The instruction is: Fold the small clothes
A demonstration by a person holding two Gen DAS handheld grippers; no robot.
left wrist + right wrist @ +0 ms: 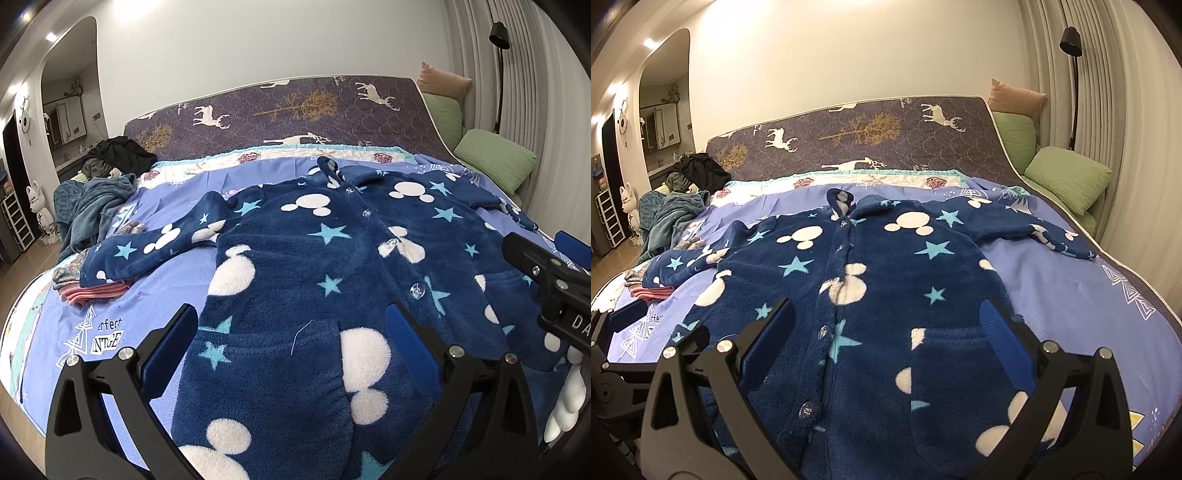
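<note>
Left claw: held low over the near left part of the garment, fingers pointed toward the head of the bed; jaws spread wide, nothing gripped between the blue pads.
Right claw: held low over the near right part of the garment, aimed the same way; jaws spread wide, nothing gripped. In the left wrist view it is seen at the right edge, with a white-gloved hand below it.
Pyjama top: a navy fleece piece with white mouse heads and pale blue stars, laid flat and front-up on the bed, buttoned down the middle.
Long axis: run from the hem, nearest both cameras, to the collar at the far end; the collar is pointed toward the headboard.
Sleeves: both are spread sideways; the left sleeve is rested on a folded pink garment, the right sleeve is stretched toward the green pillows.
Button line: seen slightly left of centre in the right wrist view.
Bed: covered by a light blue sheet.
Headboard side: a dark mattress printed with deer is propped upright against the wall.
Other items: a teal blanket and dark clothes are heaped at the far left; green pillows are placed at the right.
</note>
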